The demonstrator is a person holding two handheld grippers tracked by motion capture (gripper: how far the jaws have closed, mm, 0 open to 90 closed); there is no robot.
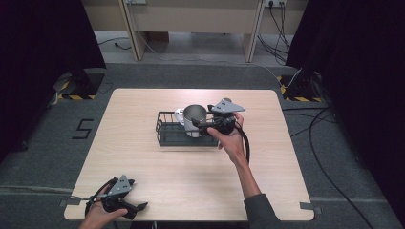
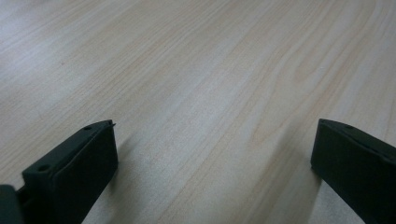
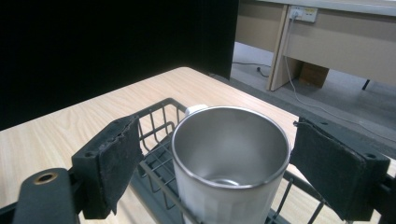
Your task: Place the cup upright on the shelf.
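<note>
A stainless steel cup (image 1: 195,116) (image 3: 231,154) stands upright in the right end of a black wire basket (image 1: 167,136) (image 3: 156,114) at the middle of the wooden table (image 1: 191,181). My right gripper (image 1: 200,125) (image 3: 215,135) is open, one pad (image 3: 114,156) on each side of the cup near its rim. There is a gap on the left; the right pad is close to the cup wall. A white part (image 1: 180,114) (image 3: 196,108) shows just behind the cup. My left gripper (image 1: 136,210) (image 2: 212,135) lies open on bare table near the front left corner.
The table's front edge runs just below the left gripper. Dark curtains stand at both sides. A desk with cables (image 1: 191,28) stands on the floor beyond the table. The right gripper's cable (image 1: 246,143) hangs over the wrist.
</note>
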